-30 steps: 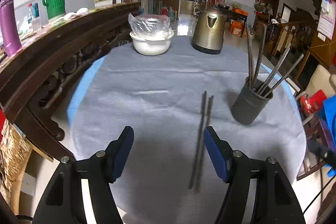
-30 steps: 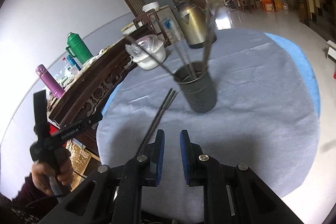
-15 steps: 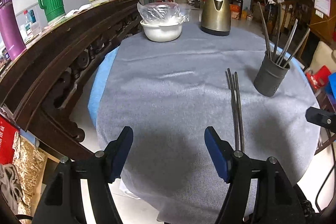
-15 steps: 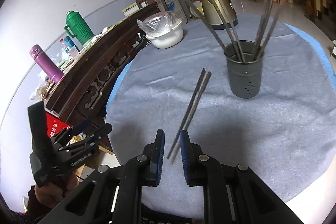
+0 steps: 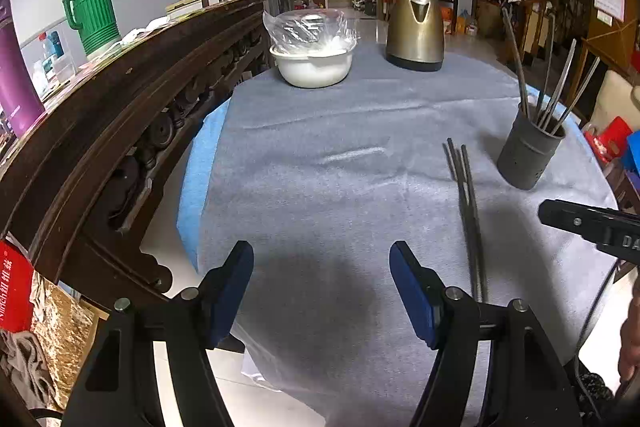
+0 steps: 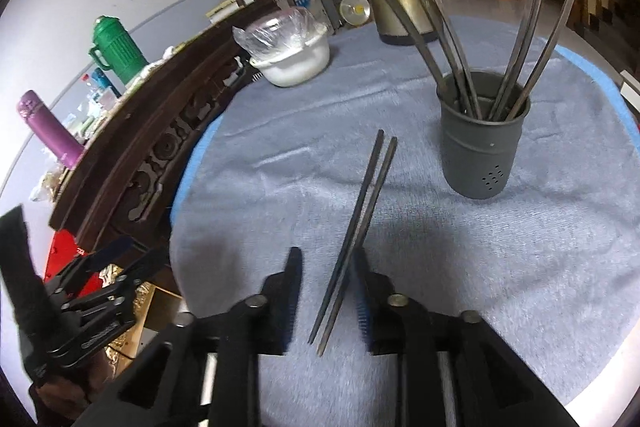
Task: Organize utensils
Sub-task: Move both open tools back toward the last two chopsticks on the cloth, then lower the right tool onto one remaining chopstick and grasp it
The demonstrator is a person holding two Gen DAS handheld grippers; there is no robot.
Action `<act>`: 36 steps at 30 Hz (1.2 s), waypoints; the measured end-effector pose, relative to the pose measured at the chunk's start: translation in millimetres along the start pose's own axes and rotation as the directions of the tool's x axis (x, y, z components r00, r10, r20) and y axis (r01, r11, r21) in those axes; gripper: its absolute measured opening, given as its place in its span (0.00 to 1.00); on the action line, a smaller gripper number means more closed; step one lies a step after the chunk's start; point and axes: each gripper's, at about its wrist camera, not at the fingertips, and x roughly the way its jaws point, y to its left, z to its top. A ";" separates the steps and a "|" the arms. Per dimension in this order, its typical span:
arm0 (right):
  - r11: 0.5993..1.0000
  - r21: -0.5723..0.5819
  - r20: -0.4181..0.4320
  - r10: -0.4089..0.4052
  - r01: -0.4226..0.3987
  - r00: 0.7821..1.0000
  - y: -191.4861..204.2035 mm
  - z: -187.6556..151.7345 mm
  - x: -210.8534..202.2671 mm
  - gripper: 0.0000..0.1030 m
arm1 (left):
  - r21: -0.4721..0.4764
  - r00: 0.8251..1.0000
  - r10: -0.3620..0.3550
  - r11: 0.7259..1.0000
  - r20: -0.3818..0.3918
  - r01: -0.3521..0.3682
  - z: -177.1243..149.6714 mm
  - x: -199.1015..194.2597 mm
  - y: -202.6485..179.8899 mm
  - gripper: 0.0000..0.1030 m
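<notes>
A pair of dark chopsticks [image 6: 360,223] lies flat on the grey cloth of the round table [image 6: 520,267]; it also shows in the left wrist view [image 5: 468,211]. A grey holder cup [image 6: 482,135] with several chopsticks stands just right of the pair, also in the left wrist view [image 5: 530,151]. My right gripper [image 6: 328,295] is open, its fingers straddling the near ends of the pair, not touching that I can tell. My left gripper [image 5: 322,283] is open and empty, over the table's near edge, left of the pair.
A white bowl covered with plastic film [image 5: 312,61] and a brass kettle [image 5: 416,27] stand at the far side. A dark carved wooden rail [image 5: 120,107] runs along the left, with a green flask [image 5: 94,11] behind it. The right gripper's body [image 5: 592,227] shows at right.
My right gripper has opened and come down around the near ends of the lying chopsticks. My left gripper has pulled back and left, staying open.
</notes>
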 end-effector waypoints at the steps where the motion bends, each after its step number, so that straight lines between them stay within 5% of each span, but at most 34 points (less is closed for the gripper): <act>1: 1.000 0.001 -0.003 0.003 -0.003 1.000 -0.8 0.2 4.9 0.33 | 0.002 1.000 0.005 1.000 -0.005 -0.005 0.2 1.8 0.5 0.69; 10: 1.000 -0.012 -0.026 -0.014 0.014 1.000 -10.1 -4.5 42.4 0.32 | -0.028 0.998 0.011 1.000 -0.060 -0.013 -2.7 21.7 4.3 0.69; 18: 1.000 -0.020 -0.060 -0.017 0.016 0.998 -16.1 -8.2 61.9 0.31 | -0.064 0.991 -0.054 0.997 -0.126 0.046 -7.7 38.0 -11.4 0.69; 36: 0.993 -0.089 -0.102 -0.089 0.080 0.991 -30.0 -21.5 75.3 0.09 | -0.103 0.964 -0.146 0.987 -0.220 0.126 -14.5 60.3 -43.3 0.69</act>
